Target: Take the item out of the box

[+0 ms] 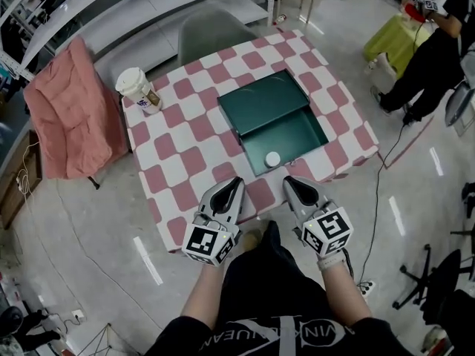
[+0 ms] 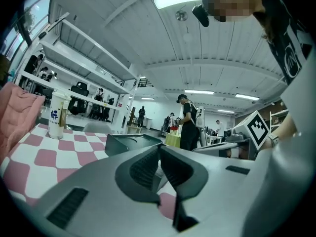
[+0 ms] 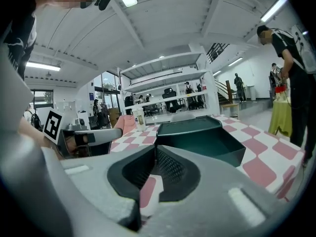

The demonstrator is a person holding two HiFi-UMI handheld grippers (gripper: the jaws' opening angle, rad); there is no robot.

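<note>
Just ahead of both jaws, item (image 1: 273, 159) in box (image 1: 291, 135)

Head cam overhead; other two low, facing box (image 1: 293, 136).

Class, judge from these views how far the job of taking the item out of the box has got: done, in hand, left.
Done: the box stands open at its near half, the white round item showing inside. In hand: nothing; the left gripper and right gripper are both shut and empty, short of the box. Left: reaching in, gripping the item, lifting it out.
</note>
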